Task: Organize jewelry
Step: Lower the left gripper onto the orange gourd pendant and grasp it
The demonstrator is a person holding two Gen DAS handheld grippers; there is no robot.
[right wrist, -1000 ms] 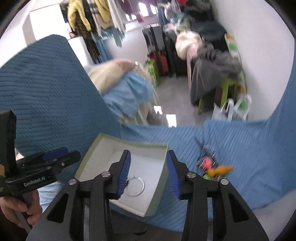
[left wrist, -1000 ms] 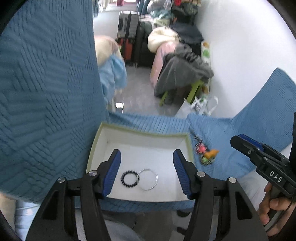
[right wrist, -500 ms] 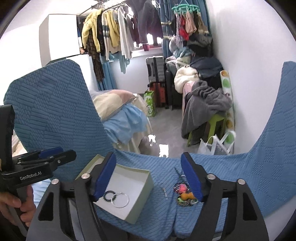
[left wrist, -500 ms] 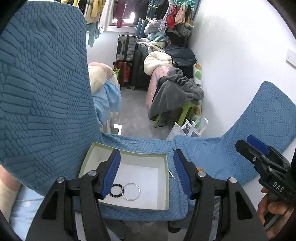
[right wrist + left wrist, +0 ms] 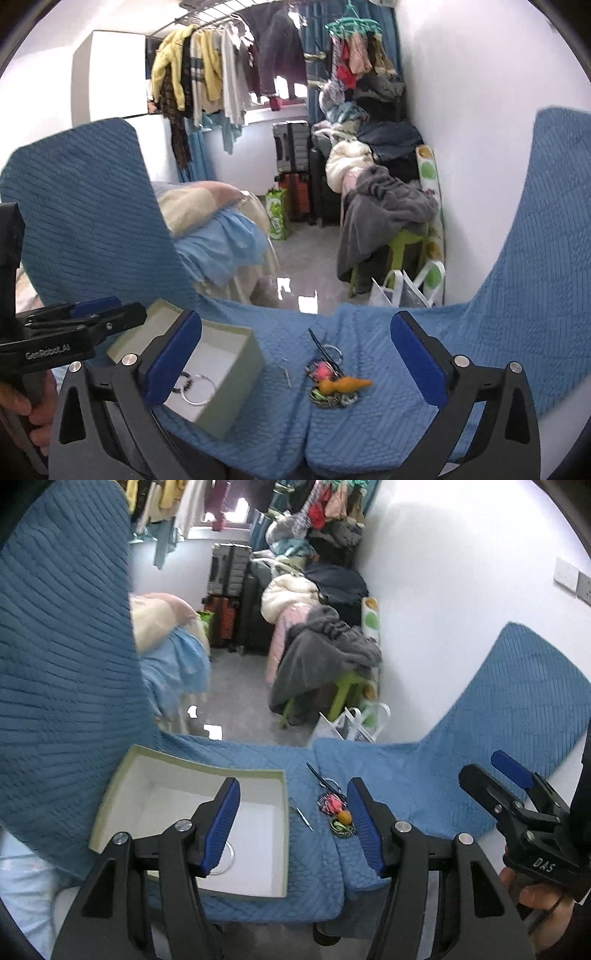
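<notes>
The loose jewelry pile [image 5: 334, 384] lies on the blue quilted cover [image 5: 369, 435], right of the open box [image 5: 221, 373] and well apart from it. In the right wrist view the pile sits almost dead centre between the spread fingers of the right claw [image 5: 295, 358], a little ahead of the tips, so the right hand seems the better placed for the next pick. The left claw [image 5: 293, 823] is also wide apart and holds nothing; the pile lies close against the inner face of its right finger, while its left finger hangs over the box.

The pile is a small tangle: a pink bead or charm, an orange carrot-shaped piece [image 5: 345, 385] lying with its long axis left to right and its tip pointing right, some green and dark beaded loops beneath, and a thin dark stick [image 5: 320, 345] running away to the far side. A thin silver pin or hook [image 5: 285, 371] lies alone between the pile and the box, its length running near to far.

Inside the box, on the white floor, rest a silver ring bangle [image 5: 199, 389] and a dark beaded bracelet [image 5: 183, 384], touching each other. Judging by that, sorting is partly done, with the tangle and the pin not yet boxed
</notes>
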